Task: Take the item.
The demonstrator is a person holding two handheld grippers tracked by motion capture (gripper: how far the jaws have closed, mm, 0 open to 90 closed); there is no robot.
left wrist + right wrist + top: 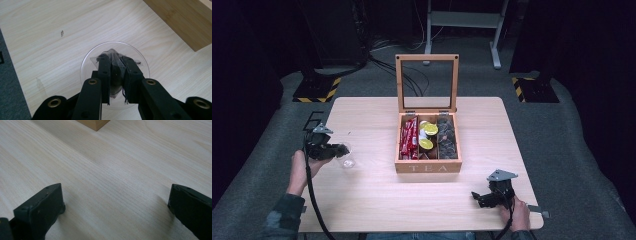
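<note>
Tea bag over the cup, and this could've easily gone sideways

The pale wood-grain table (377, 200) looked smooth and slick, with the open bamboo tea box (428, 167) sitting mid-table, its glass-paned lid standing upright and red sachets, yellow-topped pods and dark tea bags in its three compartments. The left gripper (116, 61) was pinched nearly closed on a dark, crinkly see-through tea bag (113, 53), held right above the clear round plastic cup (86, 62) left of the box. That cup looked light, so I'd guess a jaw bumping the rim could tip or slide it. The right gripper (116, 202) sat wide open, holding nothing, near the table's front right.
</note>
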